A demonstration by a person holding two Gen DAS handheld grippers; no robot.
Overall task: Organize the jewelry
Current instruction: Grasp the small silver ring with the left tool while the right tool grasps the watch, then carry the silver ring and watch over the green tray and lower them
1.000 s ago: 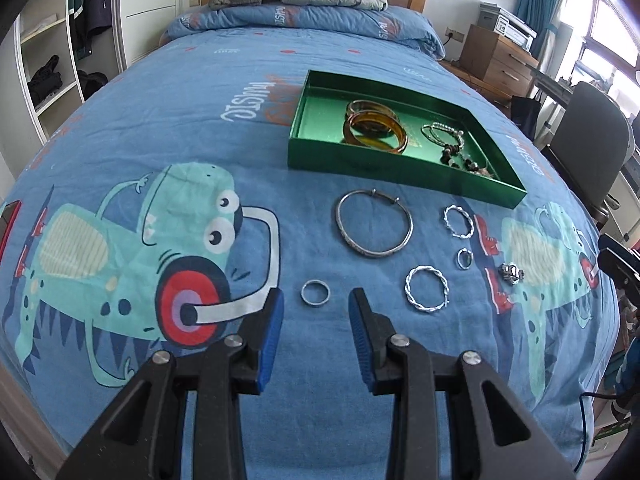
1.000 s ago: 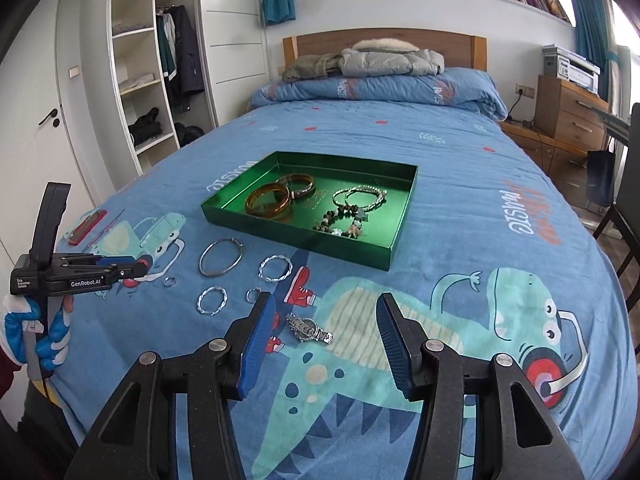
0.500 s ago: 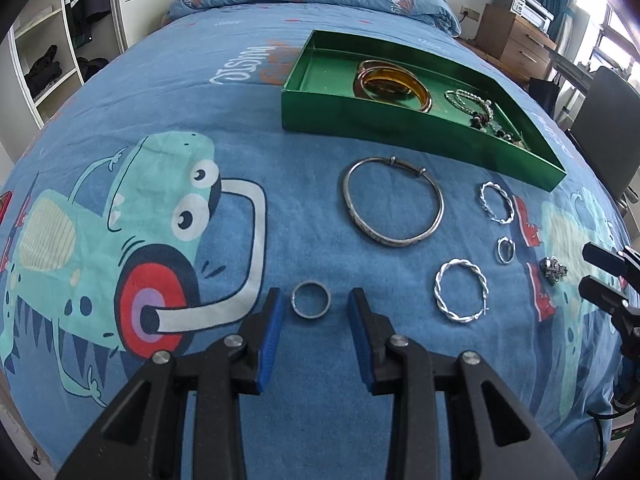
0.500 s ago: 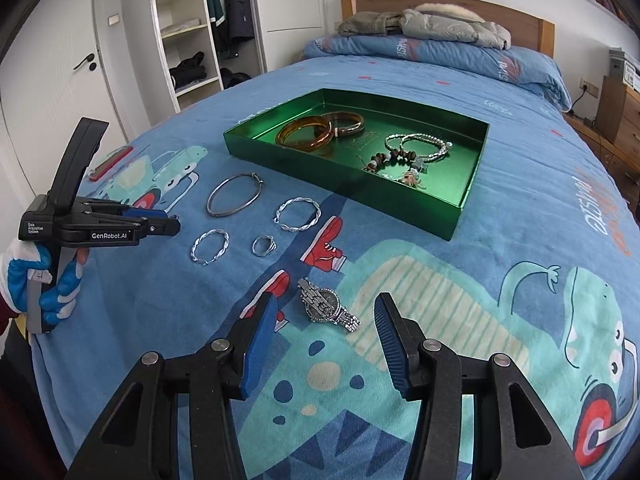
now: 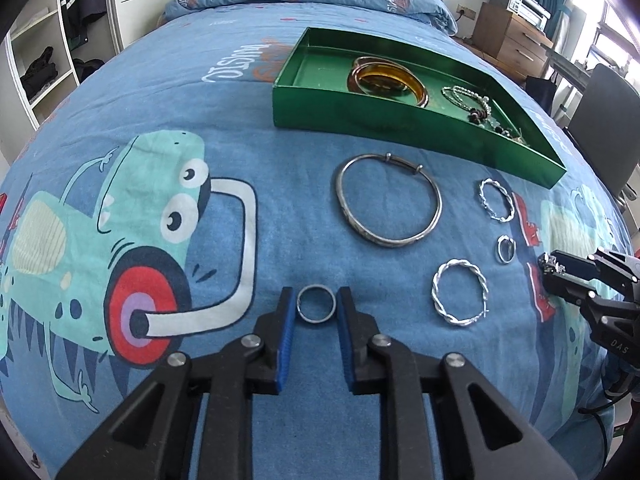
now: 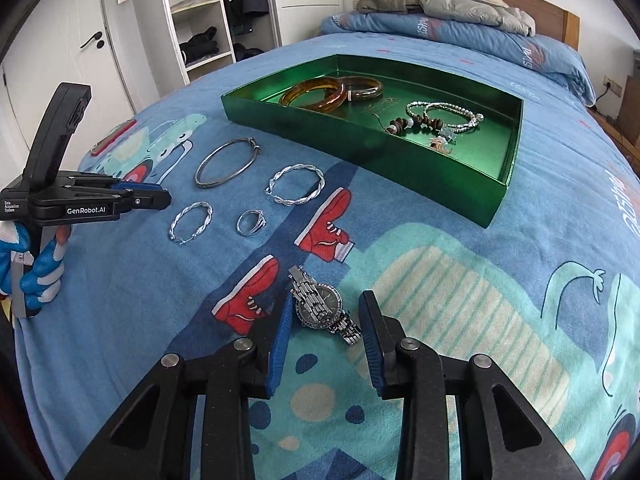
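A small silver ring (image 5: 316,320) lies on the blue bedspread between the blue pads of my left gripper (image 5: 315,308). Its jaws are closing and both pads meet the ring's sides. My right gripper (image 6: 325,312) is closing too, around a silver wristwatch (image 6: 318,304) lying flat on the bedspread; its pads touch the watch case and band. The green tray (image 5: 360,108) farther back holds amber bangles (image 5: 400,80) and beaded bracelets (image 6: 444,116). From the right wrist view, the left gripper (image 6: 160,200) is seen side-on, held by a gloved hand (image 6: 40,264).
Loose on the bed between tray and grippers lie a large silver bangle (image 5: 343,204), two twisted silver hoops (image 5: 460,322) (image 5: 482,196) and a small ring (image 5: 498,250). A jacket (image 6: 460,4) lies at the headboard. Wardrobe shelves stand left, a chair (image 5: 608,120) right.
Both grippers came down to the bedspread and their jaws narrowed: the left onto the small ring, the right onto the watch. The rest of the jewelry has not moved.
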